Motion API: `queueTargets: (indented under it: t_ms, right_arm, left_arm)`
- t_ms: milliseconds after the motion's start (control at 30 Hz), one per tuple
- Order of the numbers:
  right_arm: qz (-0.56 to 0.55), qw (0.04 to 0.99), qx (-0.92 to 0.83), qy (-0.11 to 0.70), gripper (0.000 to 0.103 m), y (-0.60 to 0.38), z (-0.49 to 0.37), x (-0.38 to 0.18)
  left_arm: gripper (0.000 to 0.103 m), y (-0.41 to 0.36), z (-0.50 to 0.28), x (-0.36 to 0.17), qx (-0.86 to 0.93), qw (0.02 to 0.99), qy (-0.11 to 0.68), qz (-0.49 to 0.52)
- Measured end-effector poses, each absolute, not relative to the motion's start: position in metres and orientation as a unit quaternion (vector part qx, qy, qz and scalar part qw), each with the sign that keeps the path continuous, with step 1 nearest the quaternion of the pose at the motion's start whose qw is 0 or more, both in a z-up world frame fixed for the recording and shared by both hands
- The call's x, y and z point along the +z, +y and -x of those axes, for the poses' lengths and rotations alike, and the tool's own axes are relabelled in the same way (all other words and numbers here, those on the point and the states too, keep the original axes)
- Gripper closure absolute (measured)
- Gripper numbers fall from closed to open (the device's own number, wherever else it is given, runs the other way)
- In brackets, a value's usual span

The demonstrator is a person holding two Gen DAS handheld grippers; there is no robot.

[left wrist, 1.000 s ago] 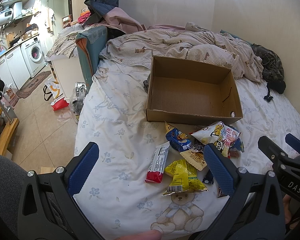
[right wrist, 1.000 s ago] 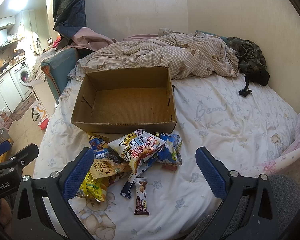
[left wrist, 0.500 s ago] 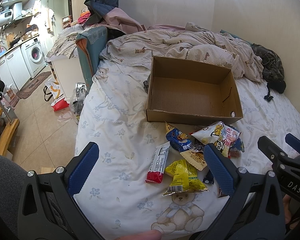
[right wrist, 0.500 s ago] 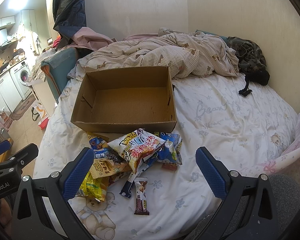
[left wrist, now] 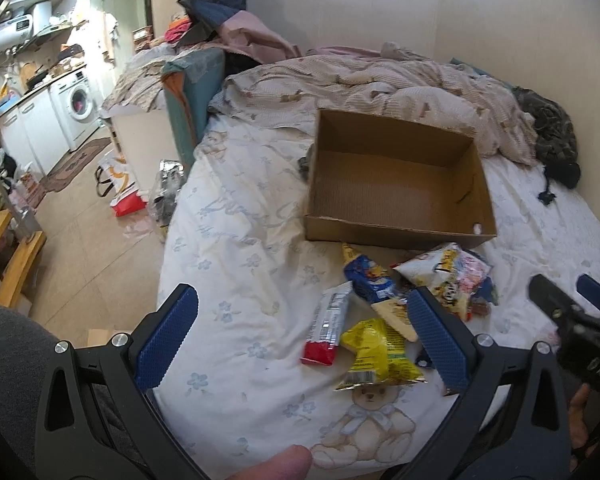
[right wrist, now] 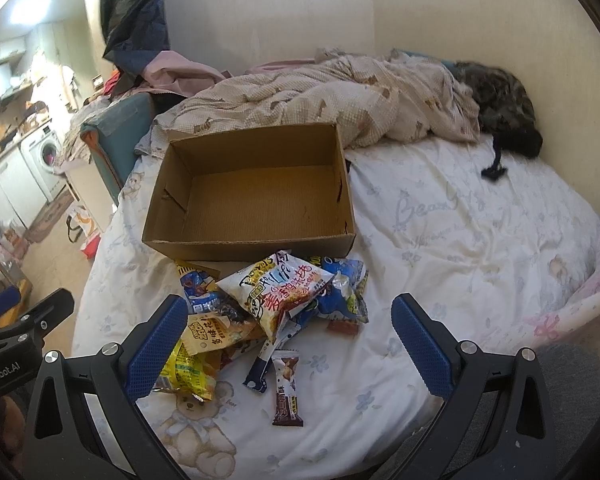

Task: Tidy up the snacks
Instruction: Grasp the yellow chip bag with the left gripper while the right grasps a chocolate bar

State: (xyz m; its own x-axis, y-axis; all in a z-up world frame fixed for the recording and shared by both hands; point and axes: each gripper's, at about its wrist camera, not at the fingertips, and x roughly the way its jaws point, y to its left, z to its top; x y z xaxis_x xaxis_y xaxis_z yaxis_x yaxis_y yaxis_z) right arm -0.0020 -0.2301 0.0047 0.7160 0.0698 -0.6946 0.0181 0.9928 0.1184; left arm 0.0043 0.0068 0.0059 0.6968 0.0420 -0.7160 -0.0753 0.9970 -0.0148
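Yellow packet (right wrist: 184, 364) partly behind gripper finger, dark clothing (right wrist: 496, 96) blurred

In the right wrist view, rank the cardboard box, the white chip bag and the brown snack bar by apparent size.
1. cardboard box, by far the largest.
2. white chip bag.
3. brown snack bar, smallest, despite lying nearest the camera.

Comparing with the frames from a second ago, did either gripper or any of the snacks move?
No visible change. The left gripper and the right gripper hang open over the bed, holding nothing. The snacks lie in the same pile in front of the box, which has nothing in it.
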Motion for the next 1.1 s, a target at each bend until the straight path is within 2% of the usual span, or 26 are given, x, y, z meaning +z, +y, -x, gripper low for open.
queueTargets:
  t_ms: [167,300,367,433,467,600,633,700,733,833,933,1100]
  right_arm:
    - [-0.116,0.905,0.001,0.41,0.0,-0.242,-0.009,-0.007]
    - [-0.15,0.889,-0.009,0.434,0.0,-0.254,-0.015,-0.017]
    - [-0.159,0.882,-0.012,0.443,0.0,-0.257,-0.017,-0.022]
    - [-0.162,0.88,-0.012,0.447,0.0,-0.258,-0.018,-0.024]
    - [-0.161,0.88,-0.011,0.447,0.0,-0.258,-0.017,-0.024]
    - [-0.159,0.88,-0.011,0.448,0.0,-0.258,-0.019,-0.024]
    - [-0.159,0.879,-0.011,0.449,0.0,-0.258,-0.019,-0.024]
    - [-0.159,0.879,-0.012,0.45,0.0,-0.259,-0.02,-0.025]
    - [-0.159,0.878,-0.012,0.451,0.0,-0.259,-0.021,-0.025]
    - [-0.16,0.877,-0.012,0.453,0.0,-0.26,-0.022,-0.026]
    - [-0.162,0.875,-0.01,0.457,0.0,-0.26,-0.023,-0.027]
    - [-0.18,0.854,0.017,0.487,0.0,-0.261,-0.029,-0.037]
  left_arm:
    - [0.0,0.029,-0.025,-0.016,0.056,0.888,0.452,0.063]
    - [0.002,0.018,-0.048,-0.046,0.003,0.844,0.529,0.088]
    - [0.009,0.006,-0.053,-0.062,-0.022,0.827,0.553,0.097]
    - [0.023,-0.014,-0.061,-0.083,-0.049,0.802,0.588,0.098]
    - [0.026,-0.021,-0.061,-0.089,-0.055,0.795,0.596,0.095]
    - [0.027,-0.046,-0.073,-0.116,-0.06,0.775,0.624,0.081]
    - [0.03,-0.049,-0.076,-0.121,-0.06,0.772,0.627,0.08]
    - [0.043,-0.053,-0.079,-0.13,-0.06,0.766,0.636,0.077]
    - [0.053,-0.055,-0.082,-0.134,-0.063,0.76,0.642,0.079]
    - [0.063,-0.05,-0.079,-0.139,-0.061,0.75,0.652,0.095]
    - [0.068,-0.045,-0.074,-0.133,-0.06,0.755,0.646,0.098]
    - [0.07,-0.03,-0.053,-0.104,-0.063,0.766,0.634,0.083]
